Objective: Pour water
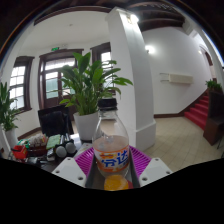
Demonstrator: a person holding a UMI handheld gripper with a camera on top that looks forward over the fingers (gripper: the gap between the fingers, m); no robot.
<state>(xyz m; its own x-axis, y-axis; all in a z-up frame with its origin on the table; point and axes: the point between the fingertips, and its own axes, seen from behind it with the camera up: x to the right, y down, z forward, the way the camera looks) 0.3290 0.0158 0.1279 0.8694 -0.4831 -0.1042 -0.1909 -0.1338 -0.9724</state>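
A clear plastic bottle (110, 140) with a white cap and an orange-and-blue label stands upright between my fingers. My gripper (111, 165) is shut on the bottle, its magenta pads (86, 160) pressing the label from both sides. The bottle's lower part, with an orange patch, is partly hidden between the fingers. The bottle is lifted, with the room showing behind it. No cup or other vessel shows near the bottle.
A large potted plant (90, 85) stands behind the bottle by a white pillar (130, 70). To the left, a low table (35, 152) holds several small items. A red staircase (205, 108) rises at the right. A tiled floor lies beyond.
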